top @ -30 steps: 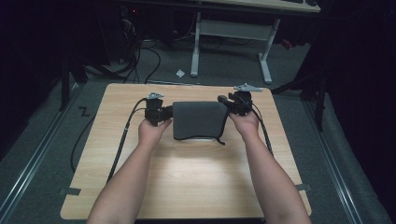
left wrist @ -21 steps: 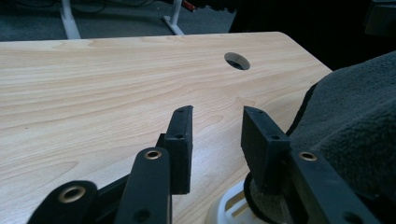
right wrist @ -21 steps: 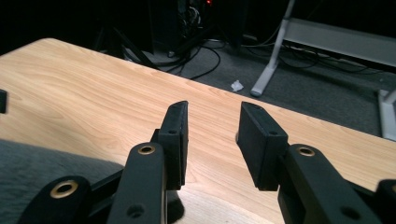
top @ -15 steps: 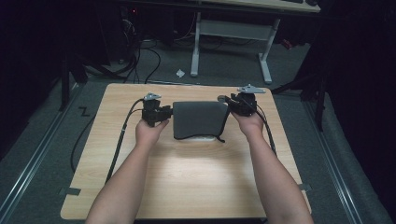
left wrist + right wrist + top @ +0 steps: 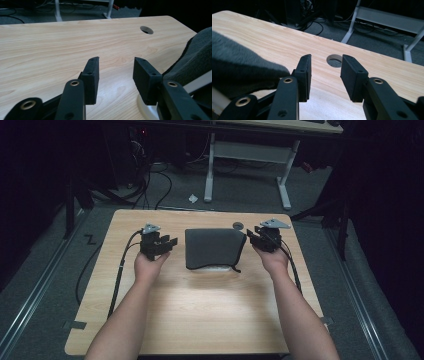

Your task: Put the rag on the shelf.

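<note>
Two grippers, left (image 5: 172, 241) and right (image 5: 248, 234), flank the folded dark grey fleece cloth (image 5: 214, 247) mid-worktop (image 5: 210, 310), jaws spread and empty; I judge it soft, light, limp, best pinched at its side edges.

A dark grey folded cloth (image 5: 214, 248) lies flat on the far middle of the wooden table (image 5: 200, 310), a white edge showing beneath its near side.

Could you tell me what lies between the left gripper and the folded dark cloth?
Only bare table between the left gripper and the cloth, seen in the high view.
</note>
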Available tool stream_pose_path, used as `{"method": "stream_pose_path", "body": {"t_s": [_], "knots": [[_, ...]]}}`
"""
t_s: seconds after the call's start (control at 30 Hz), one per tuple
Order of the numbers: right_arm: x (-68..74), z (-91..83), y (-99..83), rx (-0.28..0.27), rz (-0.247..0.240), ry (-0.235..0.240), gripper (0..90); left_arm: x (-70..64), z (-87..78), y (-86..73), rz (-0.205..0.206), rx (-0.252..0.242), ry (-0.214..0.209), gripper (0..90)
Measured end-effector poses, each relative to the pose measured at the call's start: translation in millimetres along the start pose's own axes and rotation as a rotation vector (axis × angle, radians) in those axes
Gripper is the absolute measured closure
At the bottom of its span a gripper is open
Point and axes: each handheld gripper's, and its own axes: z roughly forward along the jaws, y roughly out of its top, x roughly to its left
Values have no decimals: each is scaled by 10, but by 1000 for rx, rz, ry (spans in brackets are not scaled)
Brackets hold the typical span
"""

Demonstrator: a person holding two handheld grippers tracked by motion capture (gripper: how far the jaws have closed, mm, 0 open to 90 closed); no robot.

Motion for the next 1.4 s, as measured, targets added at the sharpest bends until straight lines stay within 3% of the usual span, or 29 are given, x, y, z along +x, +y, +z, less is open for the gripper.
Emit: {"method": "stream_pose_path", "body": {"t_s": [0.4,0.6,0.67,0.8,0.97,1.1,1.2,1.3,1.33,1.4], "knots": [[80,-263,-115,-28,-29,-8,625,13,-309,-136,13,-47,2,518],[181,-450,-213,-46,-56,-18,563,-85,-507,-240,23,-58,-24,508],[226,-513,-250,-26,-68,-8,531,-137,-586,-307,23,-70,-43,508],[339,-665,-390,-37,-68,16,514,-261,-726,-477,54,-61,-62,504],[520,-830,-618,-13,-89,43,478,-437,-845,-773,96,-16,-74,496],[702,-923,-855,15,-97,67,460,-555,-871,-1024,90,41,-107,489],[853,-974,-1029,43,-114,84,443,-689,-898,-1196,135,91,-114,478],[976,-1049,-1193,64,-129,90,428,-894,-980,-1363,117,127,-154,472],[1006,-1082,-1259,64,-118,88,428,-987,-989,-1397,140,147,-164,470],[1067,-1132,-1371,86,-109,103,431,-1150,-987,-1440,248,177,-150,465]]}}
